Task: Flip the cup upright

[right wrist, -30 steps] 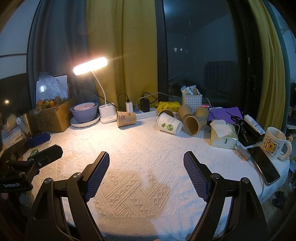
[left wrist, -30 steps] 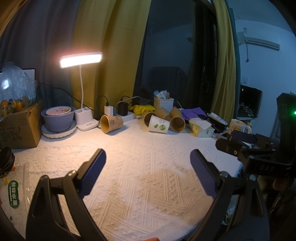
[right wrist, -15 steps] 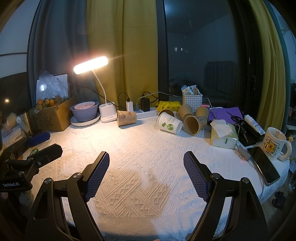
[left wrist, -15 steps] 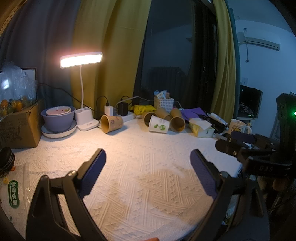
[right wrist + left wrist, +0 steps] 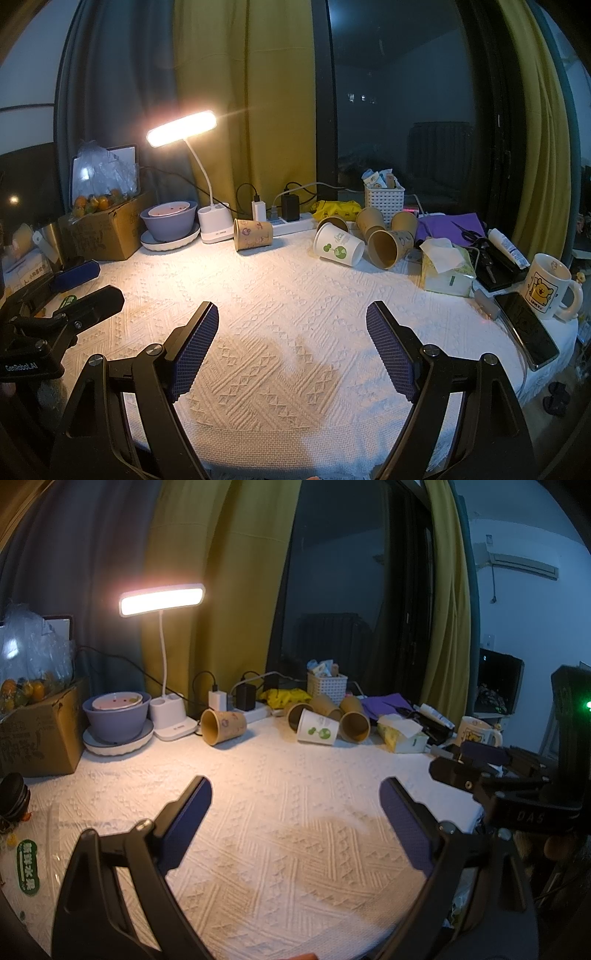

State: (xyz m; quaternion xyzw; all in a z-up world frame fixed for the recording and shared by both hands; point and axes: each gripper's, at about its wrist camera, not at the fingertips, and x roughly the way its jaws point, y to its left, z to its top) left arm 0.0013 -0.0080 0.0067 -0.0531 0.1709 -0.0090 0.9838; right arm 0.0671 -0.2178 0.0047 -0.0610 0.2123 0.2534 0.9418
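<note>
Several paper cups lie on their sides at the far side of the white cloth table. A brown cup (image 5: 222,726) (image 5: 253,234) lies alone near the lamp base. A white cup with a green print (image 5: 317,731) (image 5: 338,249) lies among other brown cups (image 5: 354,720) (image 5: 388,246). My left gripper (image 5: 295,812) is open and empty over the near cloth; it also shows at the left edge of the right wrist view (image 5: 86,284). My right gripper (image 5: 291,339) is open and empty; it shows at the right in the left wrist view (image 5: 476,764).
A lit desk lamp (image 5: 212,225), a purple bowl on a plate (image 5: 168,221) and a cardboard box (image 5: 103,230) stand at the back left. A power strip (image 5: 291,221), white basket (image 5: 384,199), tissue pack (image 5: 445,273), phone (image 5: 526,328) and mug (image 5: 546,291) crowd the back and right.
</note>
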